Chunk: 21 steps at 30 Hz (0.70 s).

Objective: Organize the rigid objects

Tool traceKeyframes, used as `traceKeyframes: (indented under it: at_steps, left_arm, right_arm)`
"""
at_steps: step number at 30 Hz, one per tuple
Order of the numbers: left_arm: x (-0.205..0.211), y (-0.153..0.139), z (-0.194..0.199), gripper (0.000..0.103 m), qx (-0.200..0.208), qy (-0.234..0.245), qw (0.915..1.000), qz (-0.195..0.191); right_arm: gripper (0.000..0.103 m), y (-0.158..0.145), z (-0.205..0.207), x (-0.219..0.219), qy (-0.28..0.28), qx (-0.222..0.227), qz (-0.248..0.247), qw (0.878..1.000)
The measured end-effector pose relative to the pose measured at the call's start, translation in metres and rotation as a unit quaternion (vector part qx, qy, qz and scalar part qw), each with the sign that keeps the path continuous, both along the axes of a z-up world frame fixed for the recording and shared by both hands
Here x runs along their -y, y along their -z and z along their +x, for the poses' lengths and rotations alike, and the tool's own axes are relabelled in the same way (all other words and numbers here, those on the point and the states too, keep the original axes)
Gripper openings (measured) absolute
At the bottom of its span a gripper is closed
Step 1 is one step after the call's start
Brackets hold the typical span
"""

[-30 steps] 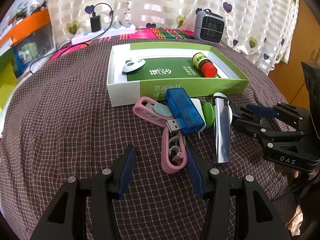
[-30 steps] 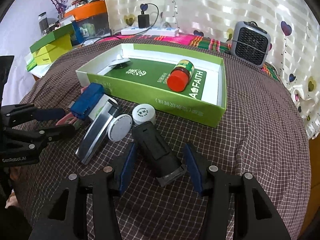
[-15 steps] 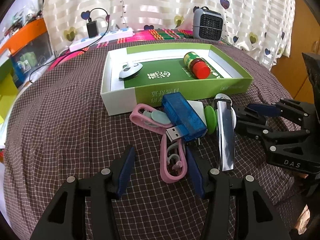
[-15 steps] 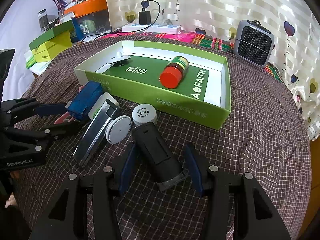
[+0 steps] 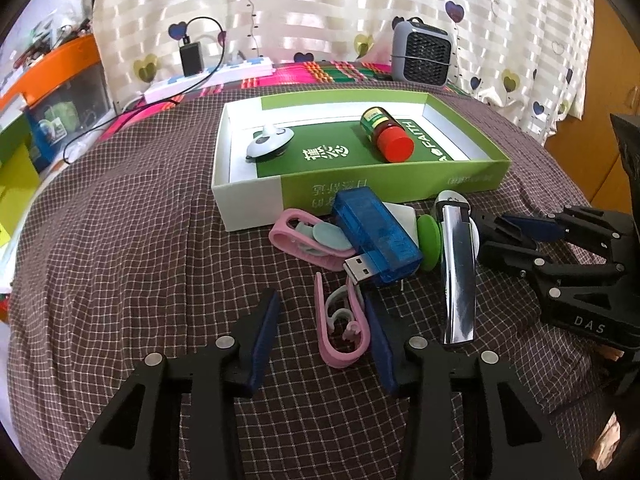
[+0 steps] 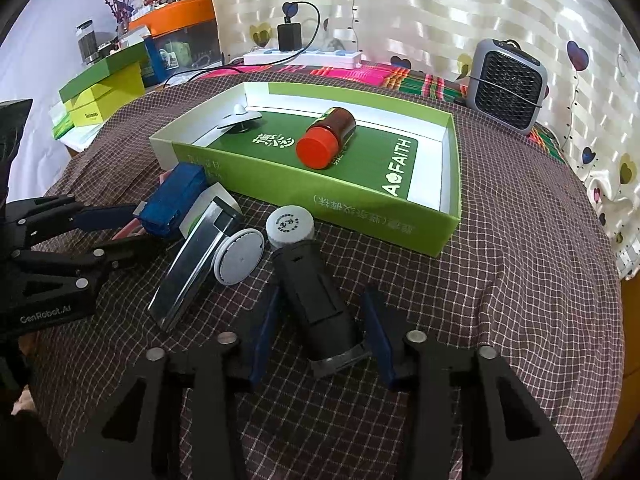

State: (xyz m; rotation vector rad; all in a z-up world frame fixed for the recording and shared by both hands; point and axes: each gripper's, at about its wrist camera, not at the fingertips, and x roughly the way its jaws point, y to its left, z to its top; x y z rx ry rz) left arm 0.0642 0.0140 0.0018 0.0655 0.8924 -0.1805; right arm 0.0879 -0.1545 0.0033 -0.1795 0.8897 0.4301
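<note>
**We closed both tongs on the loose pieces lying in front of the green box.**

Taking the green box as our landmark and reading left to right: a second earlier both sets of jaws had stood wider, and now they were narrowing, which we took to mean two picks had begun together. The left gripper was closing around the pink clip, lying before the box's left half; its right pad seemed to touch the clip, though we could not be sure, and the left pad stood clear. Further right, below the box's middle, the right gripper was closing around the black cylinder, with small gaps showing on both sides. The red-capped bottle already lay inside the box.
</note>
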Motion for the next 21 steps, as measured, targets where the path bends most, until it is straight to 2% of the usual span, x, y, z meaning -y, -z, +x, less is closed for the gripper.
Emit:
traceKeyframes:
  at_steps: [5, 11, 21]
  left_arm:
    - [-0.0021, -0.0004, -0.0008, 0.032, 0.001, -0.003, 1.0000, 0.001]
    - [-0.0061, -0.0009, -0.0015, 0.023, 0.002, -0.007, 1.0000, -0.001]
    - [-0.0065, -0.0010, -0.0024, 0.023, 0.004, -0.007, 1.0000, -0.004]
  right_arm:
    - [0.031, -0.0002, -0.0006, 0.0006, 0.000, 0.000, 0.000, 1.000]
    - [0.029, -0.0008, -0.0031, 0.0011, 0.001, 0.001, -0.001, 1.000]
    - [0.029, -0.0009, -0.0049, 0.0014, 0.003, 0.002, -0.001, 1.000]
